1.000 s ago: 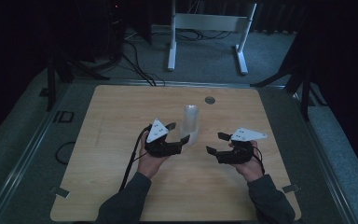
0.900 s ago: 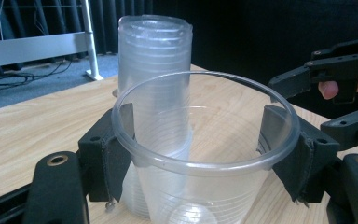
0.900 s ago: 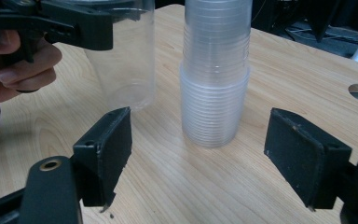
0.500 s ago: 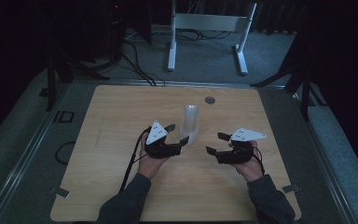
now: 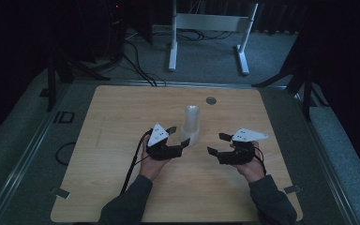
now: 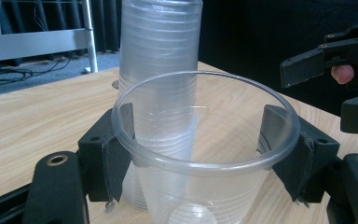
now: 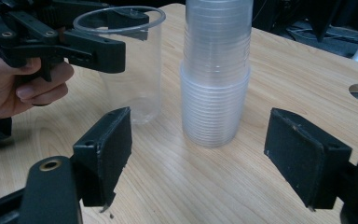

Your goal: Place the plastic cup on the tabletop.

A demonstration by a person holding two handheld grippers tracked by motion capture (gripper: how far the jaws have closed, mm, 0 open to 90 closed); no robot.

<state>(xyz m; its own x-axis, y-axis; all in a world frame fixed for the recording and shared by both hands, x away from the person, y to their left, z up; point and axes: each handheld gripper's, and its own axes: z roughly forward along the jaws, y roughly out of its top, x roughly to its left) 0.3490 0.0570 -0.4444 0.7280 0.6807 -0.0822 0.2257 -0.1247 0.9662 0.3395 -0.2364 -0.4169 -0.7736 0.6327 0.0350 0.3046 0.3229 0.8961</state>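
A tall stack of clear plastic cups (image 5: pixel 191 121) stands upright near the middle of the wooden table (image 5: pixel 112 122). Just in front of it, my left gripper (image 5: pixel 180 137) is shut on a single clear cup (image 5: pixel 186 139). In the left gripper view the pads (image 6: pixel 116 154) press on both sides of that cup (image 6: pixel 205 158) below its rim, with the stack (image 6: pixel 161 70) right behind. My right gripper (image 5: pixel 214 144) stands open to the right of the stack. In the right gripper view its jaws (image 7: pixel 198 154) are spread wide and hold nothing, facing the stack (image 7: pixel 216 70) and the held cup (image 7: pixel 128 70).
A round hole (image 5: pixel 211 100) is cut in the table behind the stack. A white frame stand (image 5: pixel 206 28) and cables lie on the floor beyond the far edge. The person's forearms come in from the near edge.
The left gripper with its cup has edged slightly back toward the person. The right gripper has kept still.
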